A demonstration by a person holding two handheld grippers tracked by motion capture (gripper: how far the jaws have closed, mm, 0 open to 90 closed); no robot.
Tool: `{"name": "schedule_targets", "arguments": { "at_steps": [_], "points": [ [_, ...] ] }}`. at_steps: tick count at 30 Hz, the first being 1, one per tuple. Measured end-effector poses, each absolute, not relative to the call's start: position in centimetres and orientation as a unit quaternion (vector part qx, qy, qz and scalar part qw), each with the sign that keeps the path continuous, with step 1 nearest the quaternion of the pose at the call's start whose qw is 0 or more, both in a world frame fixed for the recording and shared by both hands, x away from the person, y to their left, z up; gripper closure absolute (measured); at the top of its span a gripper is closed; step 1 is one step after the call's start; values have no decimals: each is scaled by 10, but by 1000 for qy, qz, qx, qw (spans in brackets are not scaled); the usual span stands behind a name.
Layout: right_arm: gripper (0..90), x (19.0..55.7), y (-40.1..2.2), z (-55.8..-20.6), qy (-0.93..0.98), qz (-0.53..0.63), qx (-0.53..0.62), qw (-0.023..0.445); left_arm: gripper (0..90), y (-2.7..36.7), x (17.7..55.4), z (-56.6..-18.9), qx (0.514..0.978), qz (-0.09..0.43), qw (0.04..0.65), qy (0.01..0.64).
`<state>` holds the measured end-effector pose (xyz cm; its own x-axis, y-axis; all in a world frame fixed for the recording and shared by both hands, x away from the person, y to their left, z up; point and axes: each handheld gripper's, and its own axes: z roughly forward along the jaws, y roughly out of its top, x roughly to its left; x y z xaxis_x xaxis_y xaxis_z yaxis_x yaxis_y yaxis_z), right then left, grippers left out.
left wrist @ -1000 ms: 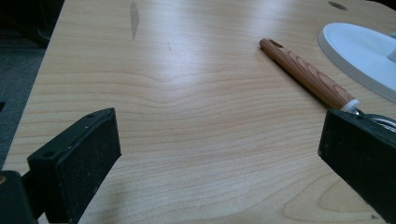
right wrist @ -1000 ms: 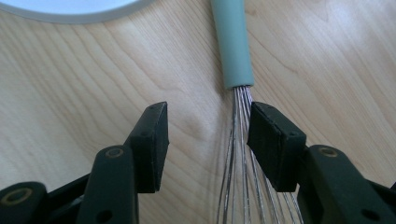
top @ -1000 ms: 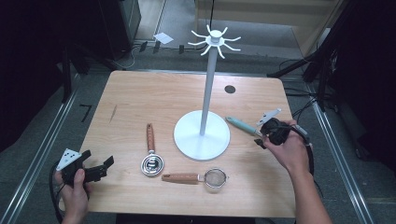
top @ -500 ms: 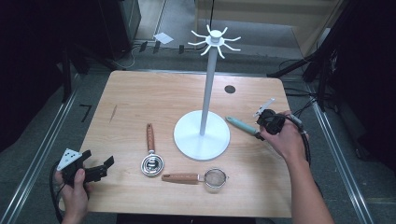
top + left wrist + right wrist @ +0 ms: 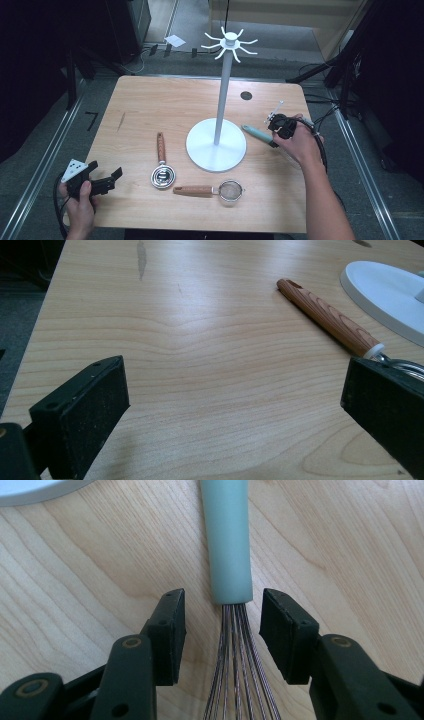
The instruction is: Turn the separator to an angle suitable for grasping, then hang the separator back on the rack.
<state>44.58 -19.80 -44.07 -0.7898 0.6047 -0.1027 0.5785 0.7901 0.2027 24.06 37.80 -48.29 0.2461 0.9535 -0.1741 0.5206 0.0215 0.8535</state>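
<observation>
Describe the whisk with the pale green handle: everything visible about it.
The whisk with the pale green handle lies flat on the wooden table, right of the white stand's round base. Its smooth, matte cylindrical handle ends in thin metal wires. The right gripper straddles those wires just below the handle; its jaws, just closing, do not yet touch them.

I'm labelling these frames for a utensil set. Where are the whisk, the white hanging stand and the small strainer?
whisk (image 5: 229, 540): right gripper view, on its pale green handle.
white hanging stand (image 5: 216, 146): high view, on its round base.
small strainer (image 5: 231, 190): high view, on its mesh bowl.
</observation>
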Motion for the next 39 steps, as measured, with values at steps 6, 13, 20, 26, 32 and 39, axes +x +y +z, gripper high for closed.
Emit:
{"name": "schedule_targets", "arguments": {
  "at_steps": [6, 13, 20, 26, 32, 39],
  "points": [
    [573, 453, -192, -446, 945, 61, 314, 70, 0, 378, 241, -483, 655, 245, 441, 562],
    [586, 456, -187, -451, 944, 45, 320, 65, 0, 378, 241, -483, 656, 245, 439, 563],
    [635, 461, -186, -456, 945, 26, 323, 54, 0, 378, 241, -483, 654, 244, 441, 565],
    [651, 465, -184, -463, 943, 9, 330, 49, 0, 378, 241, -483, 654, 242, 440, 566],
    [652, 468, -186, -463, 940, 19, 339, 37, 0, 379, 241, -483, 653, 242, 442, 565],
    [587, 474, -188, -464, 938, 7, 346, 3, 0, 378, 241, -483, 654, 242, 441, 565]
  ]
}}
